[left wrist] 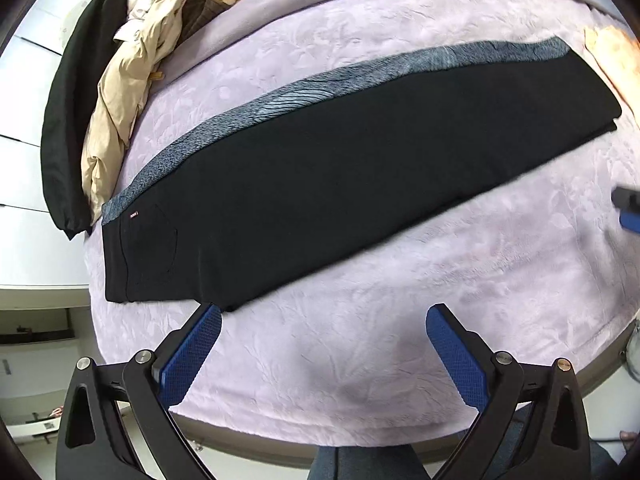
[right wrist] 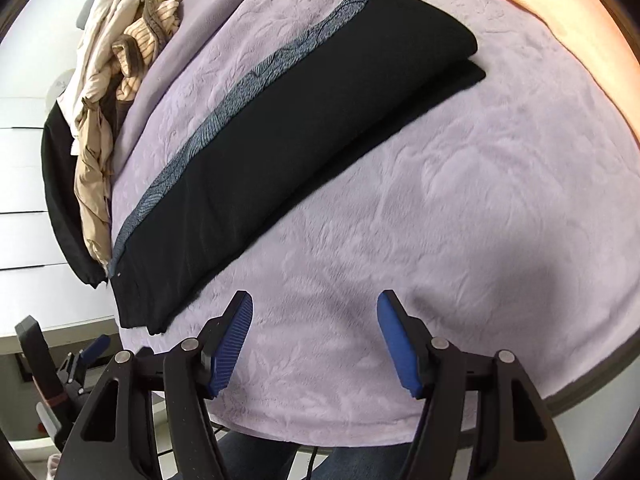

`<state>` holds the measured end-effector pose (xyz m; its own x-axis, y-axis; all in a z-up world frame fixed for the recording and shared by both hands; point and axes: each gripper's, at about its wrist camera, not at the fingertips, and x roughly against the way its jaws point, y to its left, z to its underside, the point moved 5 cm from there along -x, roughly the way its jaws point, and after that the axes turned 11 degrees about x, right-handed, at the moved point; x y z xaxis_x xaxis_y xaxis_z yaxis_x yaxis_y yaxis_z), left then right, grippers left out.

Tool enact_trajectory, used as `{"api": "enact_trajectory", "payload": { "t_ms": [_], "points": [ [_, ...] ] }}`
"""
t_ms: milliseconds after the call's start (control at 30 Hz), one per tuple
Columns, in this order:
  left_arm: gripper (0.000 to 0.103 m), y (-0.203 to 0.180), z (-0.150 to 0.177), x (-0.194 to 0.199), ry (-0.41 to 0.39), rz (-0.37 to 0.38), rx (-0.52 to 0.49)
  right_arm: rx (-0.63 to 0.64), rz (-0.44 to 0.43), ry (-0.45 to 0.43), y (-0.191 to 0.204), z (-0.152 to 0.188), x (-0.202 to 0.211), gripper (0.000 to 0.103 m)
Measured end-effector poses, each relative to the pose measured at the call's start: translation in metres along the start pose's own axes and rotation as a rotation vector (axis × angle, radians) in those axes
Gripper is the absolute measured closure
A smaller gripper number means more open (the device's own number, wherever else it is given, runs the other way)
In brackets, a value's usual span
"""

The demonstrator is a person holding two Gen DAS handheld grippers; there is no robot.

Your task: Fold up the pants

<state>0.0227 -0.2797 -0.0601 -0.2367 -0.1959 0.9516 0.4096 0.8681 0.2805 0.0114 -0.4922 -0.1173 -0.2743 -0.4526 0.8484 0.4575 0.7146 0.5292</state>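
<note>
Black pants [left wrist: 340,176] with a grey patterned side stripe [left wrist: 320,92] lie flat on the lilac blanket [left wrist: 400,340], folded lengthwise, one leg on the other, waist at the left and hems at the right. My left gripper [left wrist: 324,316] is open and empty, just in front of the waist corner; its left pad [left wrist: 192,356] is at the fabric edge. My right gripper [right wrist: 314,304] is open and empty above bare blanket [right wrist: 460,220], near the pants [right wrist: 300,128]. The right gripper's tip shows at the left view's right edge [left wrist: 628,208].
A heap of clothes lies at the blanket's far left: a beige jacket [left wrist: 120,112], a black garment [left wrist: 64,128] and a striped one [right wrist: 160,20]. The left gripper shows at the lower left of the right wrist view [right wrist: 88,352]. White floor lies beyond the blanket's left edge.
</note>
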Motion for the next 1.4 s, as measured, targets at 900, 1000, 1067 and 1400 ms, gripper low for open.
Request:
{"api": "enact_trajectory", "payload": {
  "t_ms": [900, 1000, 1067, 1400],
  "points": [
    [0.0, -0.073, -0.066, -0.019, 0.014, 0.036, 0.052, -0.135, -0.044, -0.093, -0.082, -0.07, 0.009, 0.034],
    [0.0, -0.08, -0.076, -0.023, -0.012, 0.055, 0.031, -0.158, -0.053, -0.143, -0.087, -0.077, 0.012, 0.034],
    [0.0, -0.085, -0.079, -0.026, -0.009, 0.054, 0.034, -0.162, -0.056, -0.181, -0.088, -0.084, 0.014, 0.034],
    [0.0, -0.092, -0.076, -0.053, 0.042, 0.018, 0.006, -0.241, -0.024, -0.211, -0.114, -0.078, 0.006, 0.081]
  ]
}}
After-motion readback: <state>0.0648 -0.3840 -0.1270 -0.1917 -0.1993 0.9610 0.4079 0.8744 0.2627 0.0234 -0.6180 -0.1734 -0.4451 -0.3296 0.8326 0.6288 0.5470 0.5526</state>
